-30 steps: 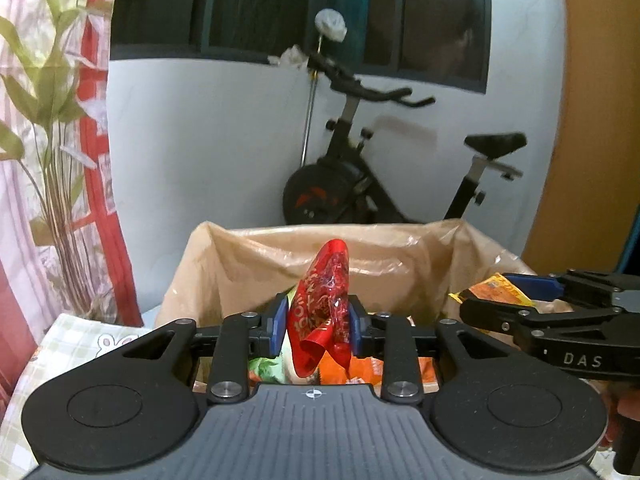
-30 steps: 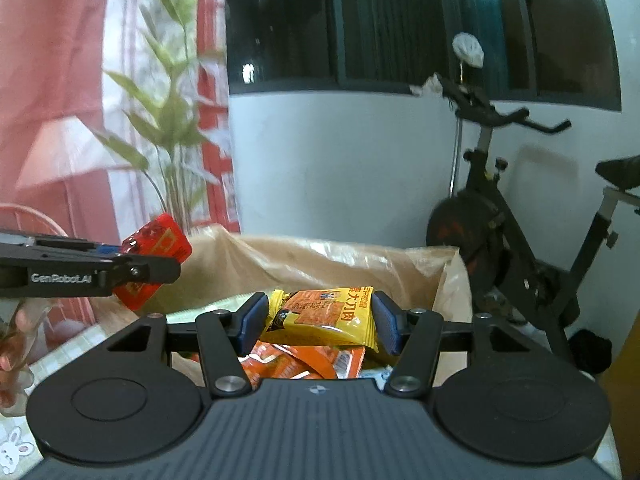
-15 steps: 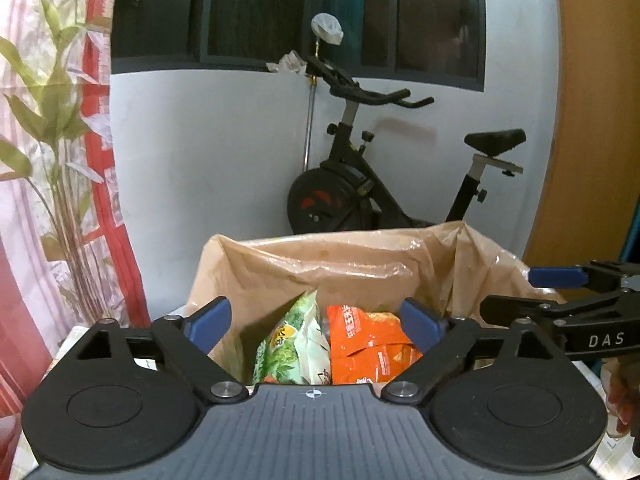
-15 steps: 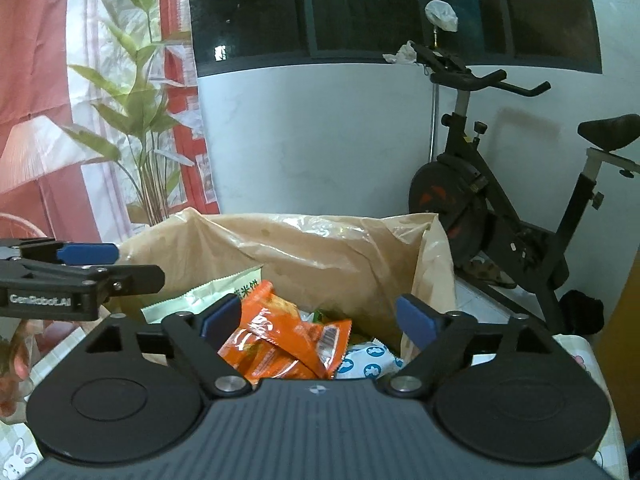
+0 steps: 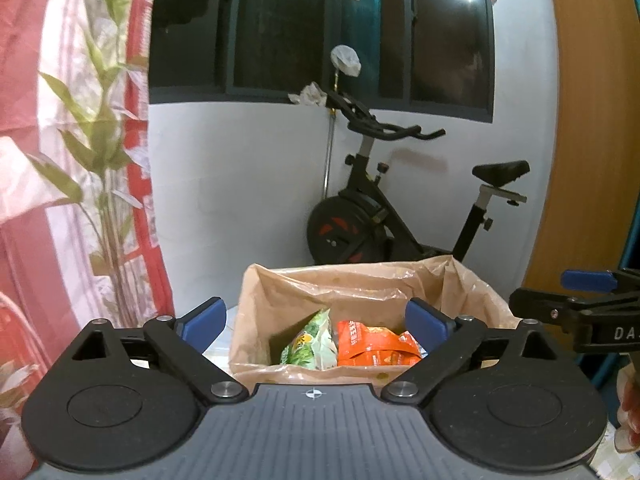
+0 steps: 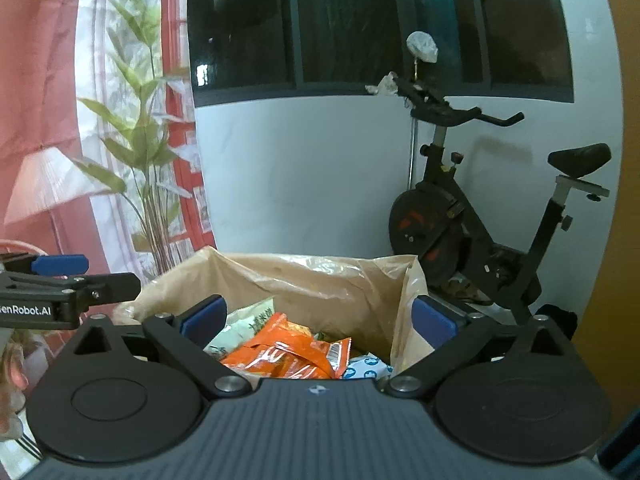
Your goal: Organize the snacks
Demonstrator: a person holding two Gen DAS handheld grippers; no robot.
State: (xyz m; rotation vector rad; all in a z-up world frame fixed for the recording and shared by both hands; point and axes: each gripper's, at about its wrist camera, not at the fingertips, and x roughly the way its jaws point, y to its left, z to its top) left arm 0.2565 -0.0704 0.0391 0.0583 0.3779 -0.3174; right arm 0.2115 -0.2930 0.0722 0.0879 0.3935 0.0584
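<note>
Both claws, left (image 5: 316, 320) and right (image 6: 318, 318), gape empty above the lined box (image 5: 304, 280) holding the orange packet (image 6: 288, 354) and green packet (image 5: 310, 346); best draw back level, clear of the liner's rim

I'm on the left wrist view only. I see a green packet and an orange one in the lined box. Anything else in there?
Observer: Yes, the right wrist view shows a white packet with blue dots by the orange packets.
Operator: Is my right gripper holding anything?
Observer: No, the right gripper is open with nothing between its fingers.
Operator: Where is it?
Observer: Hovering at the near edge of the lined box.
</note>
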